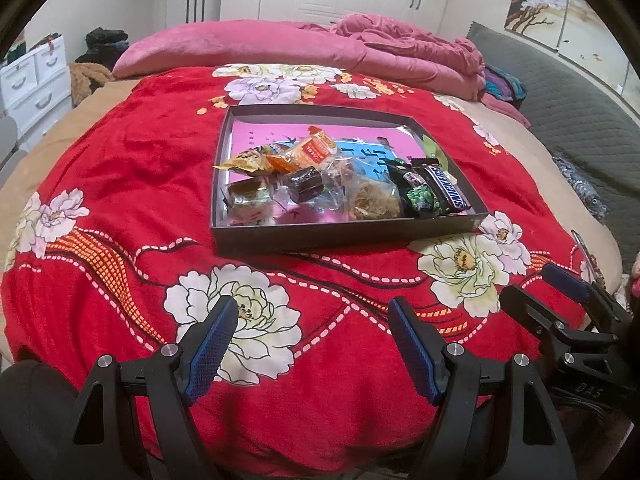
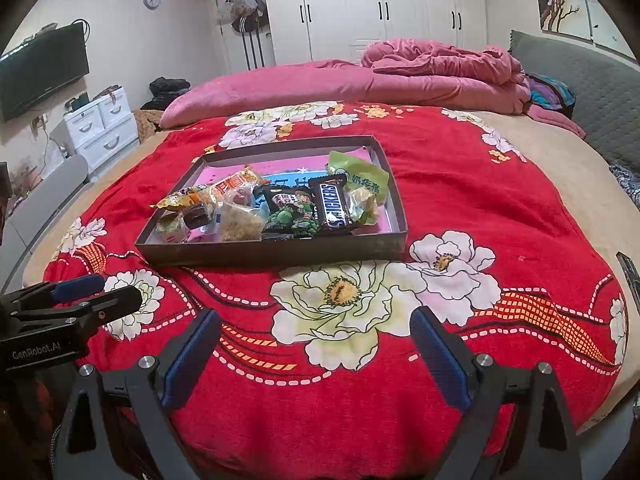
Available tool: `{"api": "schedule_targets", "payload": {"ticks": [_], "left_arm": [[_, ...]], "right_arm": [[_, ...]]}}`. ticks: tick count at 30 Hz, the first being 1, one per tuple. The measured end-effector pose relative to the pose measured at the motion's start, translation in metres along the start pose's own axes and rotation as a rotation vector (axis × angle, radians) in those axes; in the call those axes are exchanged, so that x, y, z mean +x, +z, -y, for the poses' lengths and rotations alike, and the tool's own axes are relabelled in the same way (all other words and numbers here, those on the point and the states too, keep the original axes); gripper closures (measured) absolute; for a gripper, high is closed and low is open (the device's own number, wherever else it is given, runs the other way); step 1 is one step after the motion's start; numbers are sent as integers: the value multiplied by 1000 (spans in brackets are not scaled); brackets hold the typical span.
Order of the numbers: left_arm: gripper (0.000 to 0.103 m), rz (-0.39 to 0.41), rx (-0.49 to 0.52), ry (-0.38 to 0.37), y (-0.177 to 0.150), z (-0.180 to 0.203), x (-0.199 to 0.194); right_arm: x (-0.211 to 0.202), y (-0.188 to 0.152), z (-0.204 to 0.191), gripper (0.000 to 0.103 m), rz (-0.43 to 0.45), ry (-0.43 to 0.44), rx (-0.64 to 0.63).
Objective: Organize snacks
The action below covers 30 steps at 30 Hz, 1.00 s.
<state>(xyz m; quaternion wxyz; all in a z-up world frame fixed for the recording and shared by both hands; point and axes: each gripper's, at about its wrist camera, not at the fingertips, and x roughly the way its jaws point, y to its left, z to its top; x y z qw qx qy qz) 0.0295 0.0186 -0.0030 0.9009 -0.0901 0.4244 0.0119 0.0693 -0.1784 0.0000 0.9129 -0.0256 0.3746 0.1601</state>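
A shallow dark box [image 1: 320, 236] [image 2: 280, 254] sits on the red floral blanket. It holds several snacks: a Snickers bar [image 1: 450, 190] [image 2: 334, 206], a black-green packet [image 1: 418, 196] [image 2: 296, 210], a green packet [image 2: 360, 178], an orange-red packet [image 1: 314, 148] [image 2: 236, 182], a dark wrapped cake [image 1: 304, 184] [image 2: 198, 216] and a clear bag of crumbly snack [image 1: 374, 202] [image 2: 242, 220]. My left gripper [image 1: 312, 312] is open and empty, low over the blanket in front of the box. My right gripper [image 2: 316, 322] is open and empty, also in front of the box.
The red blanket [image 1: 140, 160] [image 2: 480, 184] covers a bed. A pink quilt [image 1: 280, 46] [image 2: 400, 76] lies piled at the back. A grey headboard [image 2: 600, 92] is at right. White drawers [image 2: 104, 128] and a TV [image 2: 44, 68] stand at left.
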Motion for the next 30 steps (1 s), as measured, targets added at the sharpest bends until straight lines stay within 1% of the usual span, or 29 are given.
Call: {"api": "schedule_targets", "payload": {"ticks": [11,17,20,24,28,29,30], "left_arm": [[25,-3,-5,17,1,-1,2],[25,13,-3,30,2,-3,1],[25,20,-13,20,4,-4,1],[25,30,-23,8,6,-7,0],[25,41,-53,25,12,-16,5],[25,46,-57,34,15,-20,6],[25,51,-61,44,18,-23,7]], "right_arm": [[-1,1,3,7,4,-9,3],[0,3,5,7,7,-22,5],[0,3,9,7,18,-30,16],[2,5,17,7,30,-46,31],[8,10,35,7,42,-90,64],[9,12,41,7,47,-104,70],[10,15,48,3,51,-120,78]]}}
